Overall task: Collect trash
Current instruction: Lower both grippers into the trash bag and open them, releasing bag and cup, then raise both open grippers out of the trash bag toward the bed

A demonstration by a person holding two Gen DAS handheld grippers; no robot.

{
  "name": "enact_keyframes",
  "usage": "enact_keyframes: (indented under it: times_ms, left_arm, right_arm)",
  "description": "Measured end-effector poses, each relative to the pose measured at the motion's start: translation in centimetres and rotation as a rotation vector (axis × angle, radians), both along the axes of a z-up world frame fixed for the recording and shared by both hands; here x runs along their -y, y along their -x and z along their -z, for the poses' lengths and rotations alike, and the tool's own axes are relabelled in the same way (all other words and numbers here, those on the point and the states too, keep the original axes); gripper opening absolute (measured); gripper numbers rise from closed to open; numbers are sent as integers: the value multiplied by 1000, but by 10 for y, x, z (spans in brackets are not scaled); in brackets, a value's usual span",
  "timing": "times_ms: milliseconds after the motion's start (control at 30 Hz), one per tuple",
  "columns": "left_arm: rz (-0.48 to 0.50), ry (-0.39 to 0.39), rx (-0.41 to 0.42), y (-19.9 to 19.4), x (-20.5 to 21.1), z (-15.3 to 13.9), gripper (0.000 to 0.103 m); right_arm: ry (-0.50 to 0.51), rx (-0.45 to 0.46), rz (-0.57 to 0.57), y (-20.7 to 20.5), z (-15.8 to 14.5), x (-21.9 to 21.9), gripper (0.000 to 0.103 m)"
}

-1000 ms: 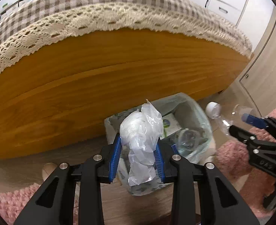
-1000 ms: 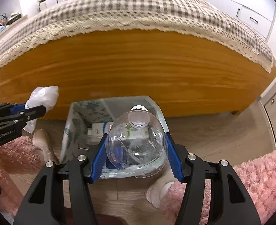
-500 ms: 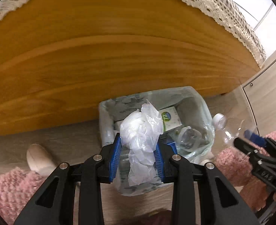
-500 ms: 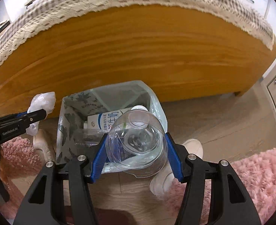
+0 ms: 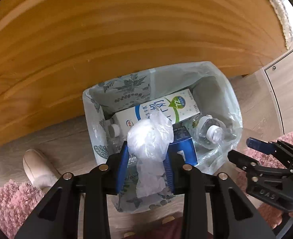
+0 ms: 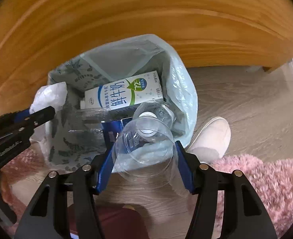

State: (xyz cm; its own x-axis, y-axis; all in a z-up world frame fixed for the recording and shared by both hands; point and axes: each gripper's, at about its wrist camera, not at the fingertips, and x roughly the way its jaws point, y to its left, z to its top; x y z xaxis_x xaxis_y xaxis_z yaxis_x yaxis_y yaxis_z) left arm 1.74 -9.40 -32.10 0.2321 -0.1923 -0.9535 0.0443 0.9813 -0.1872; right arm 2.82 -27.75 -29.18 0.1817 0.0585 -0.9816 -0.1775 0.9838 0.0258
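Wood floor by bed frame (image 5: 126,29); one lined bin (image 5: 234,107) holding one milk carton (image 5: 166,109), two bottles. Left gripper (image 5: 146,159) clamps plastic wrap (image 5: 150,139), right gripper (image 6: 144,159) clamps clear bottle (image 6: 146,147), both above bin.

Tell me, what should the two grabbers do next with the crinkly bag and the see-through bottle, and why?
Probably let go of both. The left gripper pinches the crumpled plastic bag right above the lined trash bin, and the right gripper holds the clear bottle over the bin's near edge. A milk carton already lies inside, so opening the jaws should drop both in.
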Motion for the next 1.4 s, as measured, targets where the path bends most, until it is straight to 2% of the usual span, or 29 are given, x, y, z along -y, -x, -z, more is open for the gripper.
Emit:
enact_keyframes:
  times_ms: [367, 700, 967, 1067, 1200, 1233, 1267, 1400]
  left_arm:
    - [-7, 4, -80, -6, -1, 23, 33]
    - [-36, 30, -93, -16, -8, 25, 35]
    - [-2, -41, -29, -19, -4, 3, 75]
    - [-24, -19, -32, -18, -11, 1, 84]
    - [-49, -23, -36, -16, -18, 0, 87]
    - [-52, -23, -32, -15, -18, -2, 91]
    - [-57, -22, -28, -14, -19, -2, 96]
    - [-69, -8, -10, -11, -23, -7, 95]
  right_arm:
    - [98, -29, -11, -21, 42, -11, 57]
    - [128, -25, -17, -27, 52, -14, 58]
    - [83, -79, 1, -28, 59, -11, 59]
    - [59, -85, 25, -29, 57, -7, 62]
    - [32, -62, 34, -27, 51, -5, 76]
    - [34, -52, 32, -27, 49, -5, 80]
    - [36, -45, 30, -26, 47, -6, 81]
    - [27, -17, 36, -21, 40, -5, 85]
